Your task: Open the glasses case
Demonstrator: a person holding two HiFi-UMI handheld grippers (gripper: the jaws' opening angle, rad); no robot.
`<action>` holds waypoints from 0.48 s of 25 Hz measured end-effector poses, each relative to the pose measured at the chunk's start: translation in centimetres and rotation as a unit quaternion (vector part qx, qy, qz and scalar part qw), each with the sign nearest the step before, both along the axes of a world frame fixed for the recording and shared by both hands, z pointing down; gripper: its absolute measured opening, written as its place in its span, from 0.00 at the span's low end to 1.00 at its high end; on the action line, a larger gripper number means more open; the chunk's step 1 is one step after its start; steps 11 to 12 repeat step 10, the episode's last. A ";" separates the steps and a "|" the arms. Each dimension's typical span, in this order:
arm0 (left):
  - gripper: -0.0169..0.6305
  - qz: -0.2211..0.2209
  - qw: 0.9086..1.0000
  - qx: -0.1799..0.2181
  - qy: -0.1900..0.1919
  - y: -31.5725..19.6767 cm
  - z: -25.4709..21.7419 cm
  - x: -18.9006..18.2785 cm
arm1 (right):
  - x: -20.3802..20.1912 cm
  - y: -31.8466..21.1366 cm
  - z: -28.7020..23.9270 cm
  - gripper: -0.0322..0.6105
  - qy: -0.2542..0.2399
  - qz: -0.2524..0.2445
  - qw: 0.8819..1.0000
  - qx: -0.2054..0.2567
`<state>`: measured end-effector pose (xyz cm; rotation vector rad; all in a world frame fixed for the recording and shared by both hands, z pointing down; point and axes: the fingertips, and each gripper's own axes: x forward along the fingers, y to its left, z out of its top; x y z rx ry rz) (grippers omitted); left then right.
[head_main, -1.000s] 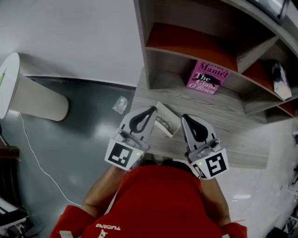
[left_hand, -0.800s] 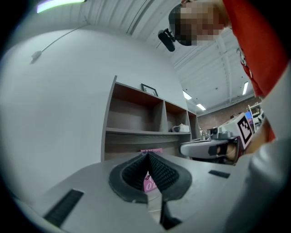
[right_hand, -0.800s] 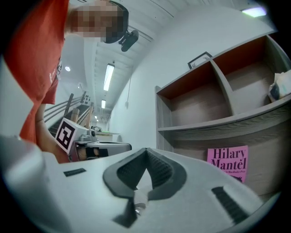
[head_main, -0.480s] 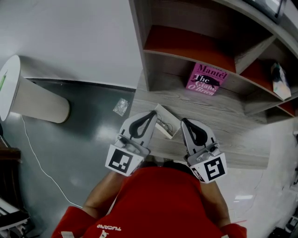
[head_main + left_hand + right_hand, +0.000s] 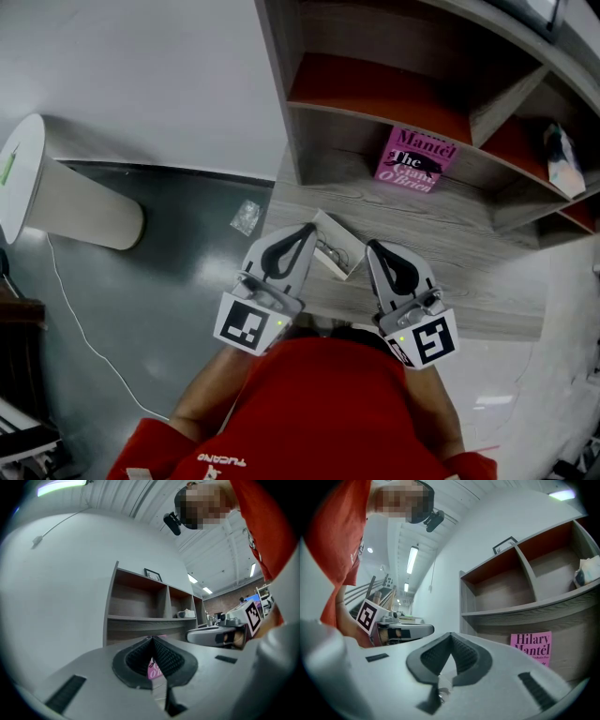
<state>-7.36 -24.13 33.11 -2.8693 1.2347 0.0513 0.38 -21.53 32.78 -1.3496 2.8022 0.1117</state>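
A small white glasses case (image 5: 331, 246) lies on the wooden top (image 5: 450, 234), between the tips of my two grippers. Its lid looks raised, with something dark inside, though it is small in the head view. My left gripper (image 5: 307, 228) is shut and holds nothing, its tip just left of the case. Just right of the case, my right gripper (image 5: 370, 242) is also shut and empty. Both point level toward the shelves. In the left gripper view the jaws (image 5: 152, 638) meet; the right gripper view shows the same (image 5: 451, 634). The case is hidden in both gripper views.
A pink book (image 5: 417, 157) leans at the back of the wooden top, under a shelf unit (image 5: 375, 89) with several compartments. A white round stand (image 5: 56, 192) is at left. A crumpled plastic wrap (image 5: 245, 216) and a white cable (image 5: 70, 309) lie on the grey floor.
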 end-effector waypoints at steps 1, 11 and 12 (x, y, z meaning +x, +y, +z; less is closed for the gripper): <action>0.04 -0.001 1.000 0.000 0.000 0.0 0.0 0.0 | 0.1 0.0 0.0 0.05 0.000 0.000 1.000 0.000; 0.04 -0.005 1.000 -0.001 0.000 0.2 0.2 -0.2 | 0.2 0.2 0.1 0.05 0.002 0.000 1.000 -0.001; 0.04 -0.005 1.000 -0.001 0.000 0.2 0.2 -0.2 | 0.2 0.2 0.1 0.05 0.002 0.000 1.000 -0.001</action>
